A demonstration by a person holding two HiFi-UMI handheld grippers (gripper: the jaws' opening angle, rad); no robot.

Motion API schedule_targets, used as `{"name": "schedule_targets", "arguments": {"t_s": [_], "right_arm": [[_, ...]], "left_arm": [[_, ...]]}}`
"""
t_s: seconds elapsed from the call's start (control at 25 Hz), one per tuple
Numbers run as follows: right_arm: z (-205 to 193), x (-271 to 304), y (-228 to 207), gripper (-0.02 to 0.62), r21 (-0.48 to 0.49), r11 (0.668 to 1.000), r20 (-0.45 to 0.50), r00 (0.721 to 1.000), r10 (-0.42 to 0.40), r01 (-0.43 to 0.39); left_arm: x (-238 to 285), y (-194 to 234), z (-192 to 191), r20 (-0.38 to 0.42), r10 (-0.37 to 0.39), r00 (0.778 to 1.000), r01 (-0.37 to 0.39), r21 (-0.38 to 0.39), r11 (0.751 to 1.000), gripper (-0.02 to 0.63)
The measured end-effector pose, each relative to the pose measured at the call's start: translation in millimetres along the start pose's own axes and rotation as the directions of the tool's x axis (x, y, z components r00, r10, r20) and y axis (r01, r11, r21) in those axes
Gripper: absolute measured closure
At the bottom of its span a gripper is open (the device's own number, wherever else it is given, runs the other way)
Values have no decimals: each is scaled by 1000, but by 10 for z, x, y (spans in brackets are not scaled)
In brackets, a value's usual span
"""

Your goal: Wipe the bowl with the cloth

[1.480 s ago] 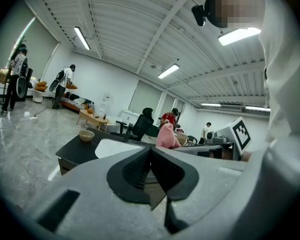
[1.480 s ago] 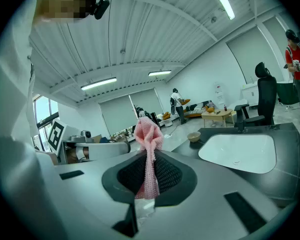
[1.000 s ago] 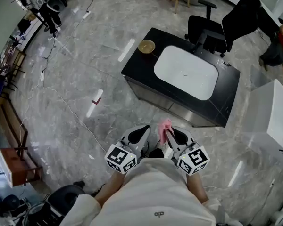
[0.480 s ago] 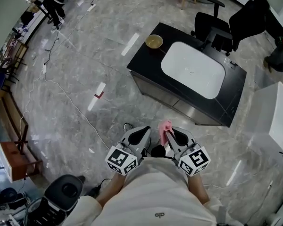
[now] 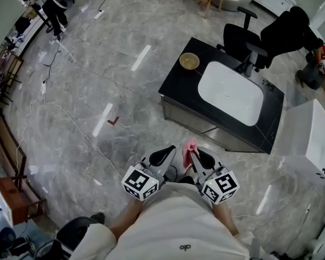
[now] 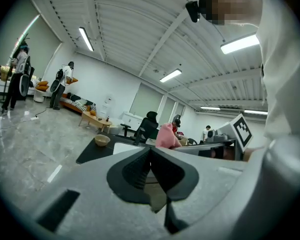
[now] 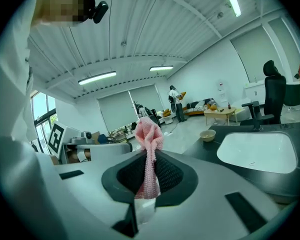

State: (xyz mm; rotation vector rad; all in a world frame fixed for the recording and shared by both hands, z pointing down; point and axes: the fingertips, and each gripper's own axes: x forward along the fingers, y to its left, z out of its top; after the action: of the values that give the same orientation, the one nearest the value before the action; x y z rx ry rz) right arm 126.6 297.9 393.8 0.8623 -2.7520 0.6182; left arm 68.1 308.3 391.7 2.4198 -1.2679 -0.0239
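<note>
As right jaws pinch cloth (image 7: 149, 130), the seemingly empty bowl (image 5: 189, 61) sits apart.

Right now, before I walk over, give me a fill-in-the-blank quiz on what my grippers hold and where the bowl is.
1. The right gripper has its jaws shut on something pink: the ____.
2. The left gripper, jaws shut, holds ____.
3. The bowl stands on the counter beside the white ____.
Missing words: cloth; nothing; sink.
</note>
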Motion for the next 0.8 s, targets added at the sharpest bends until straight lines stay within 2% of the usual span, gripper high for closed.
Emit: {"name": "schedule_targets", "arguments": {"t_s": [0.2,0.52,0.68,0.8], "right_arm": [[80,601,199,568,12,998,6,998,-59,59],[115,1396,536,568,11,997,-38,997,-74,75],[137,1617,476,568,20,994,-66,992,-105,107],[148,1781,305,568,28,991,-82,988,-131,134]], "left_arm": [[-400,713,137,-2,27,1000,-27,7,1000,594],[-1030,1621,140,-43,106,993,-106,-7,994,594],[-1097,1958,135,-69,110,991,-112,-25,993,594],[-943,2190,168,-68,107,992,-110,-40,993,594]]}}
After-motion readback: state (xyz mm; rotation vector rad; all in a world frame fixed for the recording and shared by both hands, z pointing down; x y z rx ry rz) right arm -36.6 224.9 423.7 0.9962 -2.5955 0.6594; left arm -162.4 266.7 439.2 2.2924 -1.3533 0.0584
